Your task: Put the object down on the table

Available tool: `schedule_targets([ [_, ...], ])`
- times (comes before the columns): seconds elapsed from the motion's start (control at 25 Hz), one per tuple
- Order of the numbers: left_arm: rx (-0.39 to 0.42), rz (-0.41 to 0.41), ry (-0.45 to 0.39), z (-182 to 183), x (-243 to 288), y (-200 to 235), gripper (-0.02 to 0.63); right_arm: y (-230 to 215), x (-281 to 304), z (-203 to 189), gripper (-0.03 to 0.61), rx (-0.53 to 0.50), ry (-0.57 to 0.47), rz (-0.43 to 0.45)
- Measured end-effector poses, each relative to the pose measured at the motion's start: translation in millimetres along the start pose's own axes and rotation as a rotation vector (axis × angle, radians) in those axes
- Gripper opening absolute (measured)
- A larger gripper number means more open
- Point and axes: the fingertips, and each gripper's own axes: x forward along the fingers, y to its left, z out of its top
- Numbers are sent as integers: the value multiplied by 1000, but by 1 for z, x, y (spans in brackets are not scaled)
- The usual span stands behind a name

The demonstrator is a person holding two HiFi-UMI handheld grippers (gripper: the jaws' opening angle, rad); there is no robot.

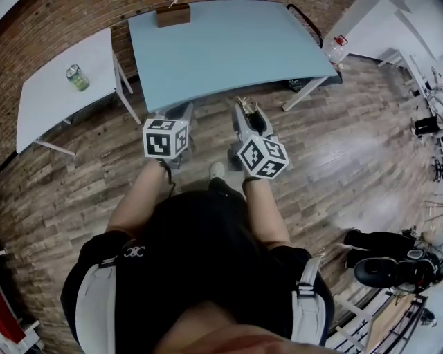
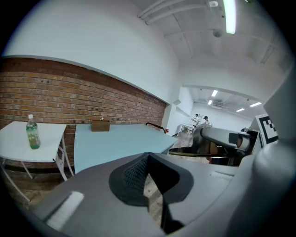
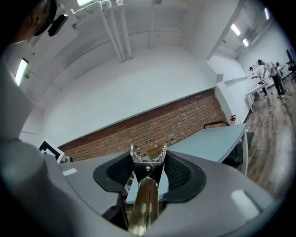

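My right gripper (image 1: pixel 247 114) (image 3: pixel 148 163) is shut on a metal tool (image 3: pixel 145 199): a brassy handle runs back between the jaws and a silvery toothed head (image 3: pixel 148 156) sticks out in front. In the head view the tool (image 1: pixel 249 109) hangs over the wooden floor, just short of the near edge of the light blue table (image 1: pixel 228 48) (image 3: pixel 212 141). Beside it on the left, my left gripper (image 1: pixel 178 114) (image 2: pixel 146 159) is shut with nothing in it, its tips meeting. Both grippers point at the table (image 2: pixel 115 139).
A brown wooden box (image 1: pixel 172 14) (image 2: pixel 101 126) stands at the blue table's far edge. A white side table (image 1: pixel 62 104) on the left carries a green bottle (image 1: pixel 77 77) (image 2: pixel 31 132). A plastic bottle (image 1: pixel 336 48) is by the table's right corner. A black chair (image 1: pixel 387 263) stands at the right.
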Motion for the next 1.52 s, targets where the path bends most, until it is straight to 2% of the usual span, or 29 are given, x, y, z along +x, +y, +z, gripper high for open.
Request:
schedule_targets([
  [0.36, -15, 18, 31, 33, 85, -3, 0, -61, 68, 25, 225, 8, 46, 16],
  [0.8, -54, 81, 49, 59, 176, 8, 0, -136, 152, 30, 225, -27, 142, 49],
  [0.96, -82, 108, 66, 57, 192, 17, 0, -152, 178, 20, 225, -47, 195, 59],
  [1.12, -99, 129, 81, 57, 201, 31, 0, -169, 203, 3, 225, -43, 245, 29],
  [1.52, -103, 137, 159, 41, 217, 67, 0, -184, 239, -60, 225, -67, 371, -31],
])
